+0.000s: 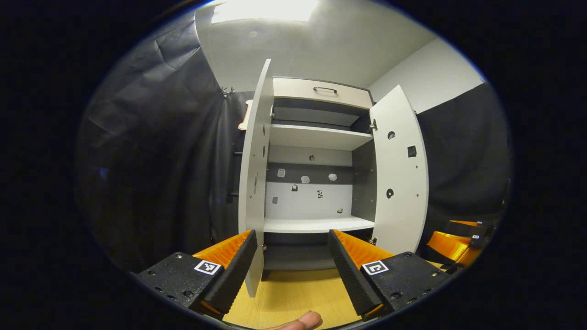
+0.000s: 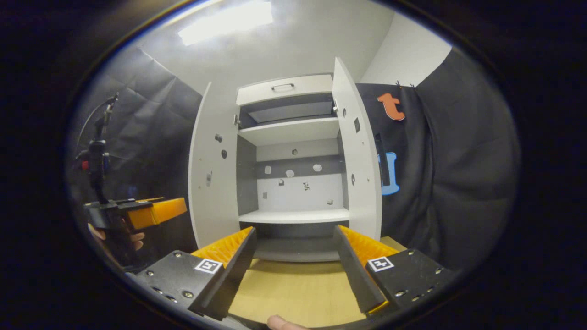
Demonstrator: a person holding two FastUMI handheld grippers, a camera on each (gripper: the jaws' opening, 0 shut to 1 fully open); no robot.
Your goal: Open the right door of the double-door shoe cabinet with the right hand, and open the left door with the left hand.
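The tall white double-door shoe cabinet [image 1: 316, 183] stands against the black cloth wall on a pale wooden floor [image 1: 293, 293], and both of its doors hang wide open. In the left gripper view the left door [image 1: 254, 183] is seen nearly edge-on, swung out toward the camera, while the right door [image 1: 400, 174] shows its inner face with small round holes and a dark square fitting. Inside the cabinet sit two white shelves — an upper shelf [image 1: 318, 136] and a lower shelf [image 1: 316, 224] — in front of a grey and white back panel, and a closed white drawer with a dark bar handle [image 1: 324, 89] runs across the top. The left gripper [image 1: 291, 256] is spread apart and holds nothing; the lower end of the left door's edge lies between its fingers, touching neither. In the right gripper view the right gripper [image 2: 296, 254] is likewise spread and empty, well short of the cabinet. Off to one side there, a hand [image 2: 117, 236] holds the left gripper — its body is seen from the side.
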